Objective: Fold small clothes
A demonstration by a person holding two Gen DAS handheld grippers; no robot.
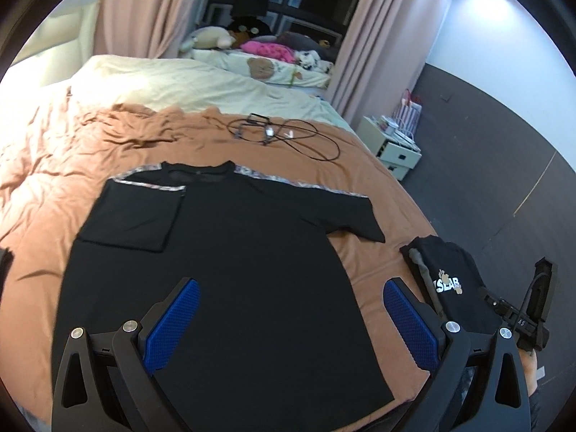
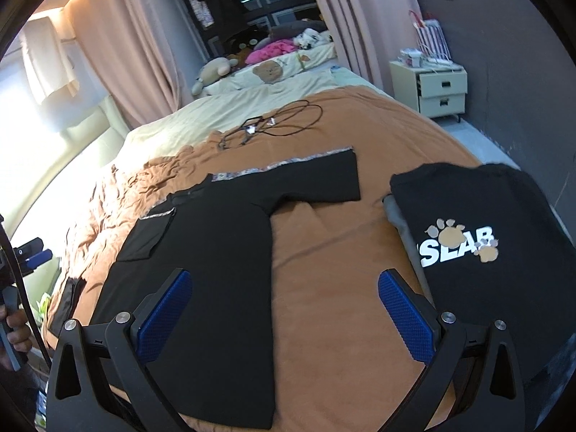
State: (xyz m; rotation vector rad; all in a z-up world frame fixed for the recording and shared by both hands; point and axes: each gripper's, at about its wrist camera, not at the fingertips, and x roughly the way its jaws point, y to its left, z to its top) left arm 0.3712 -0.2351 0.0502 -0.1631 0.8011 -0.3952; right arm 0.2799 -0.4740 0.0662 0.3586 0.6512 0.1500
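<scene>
A black T-shirt [image 1: 234,244] with patterned shoulder trim lies flat on the brown bedspread [image 1: 90,151], its left sleeve folded inward over the body and its right sleeve spread out. My left gripper [image 1: 288,295] hangs open above the shirt's lower half, holding nothing. In the right wrist view the same black T-shirt [image 2: 216,244] lies left of centre. My right gripper [image 2: 284,284] is open over the shirt's right edge and bare bedspread [image 2: 324,252]. The right gripper's body [image 1: 536,298] shows at the left wrist view's right edge.
A folded stack topped by a black shirt with a white "SLAB" print [image 2: 486,237] sits at the bed's right edge. A tangle of black cables [image 1: 284,133] lies farther up the bed. A cream nightstand [image 2: 439,88] stands by the dark wall. Pink curtains [image 2: 136,54] hang behind.
</scene>
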